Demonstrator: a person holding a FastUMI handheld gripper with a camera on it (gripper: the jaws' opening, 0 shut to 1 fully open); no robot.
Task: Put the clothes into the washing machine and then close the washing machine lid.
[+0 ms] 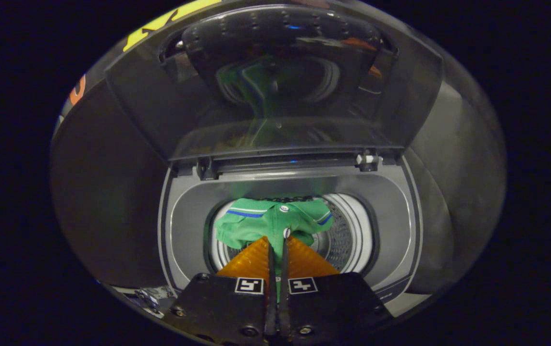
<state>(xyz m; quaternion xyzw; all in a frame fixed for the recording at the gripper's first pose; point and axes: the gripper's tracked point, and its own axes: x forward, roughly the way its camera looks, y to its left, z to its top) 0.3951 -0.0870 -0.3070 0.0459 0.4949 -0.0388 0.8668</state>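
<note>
Green blue-striped shirt (266, 223) pinched in the claw (278, 238) above the washer drum (347, 230).

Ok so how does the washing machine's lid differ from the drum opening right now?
The lid stands raised behind the tub, dark and glossy, mirroring the green shirt; the drum opening lies below, round, with a pale rim and perforated wall. The lid carries nothing, while the opening has the shirt hanging over it, pinched in the gripper. Both belong to the same grey washing machine.
</note>
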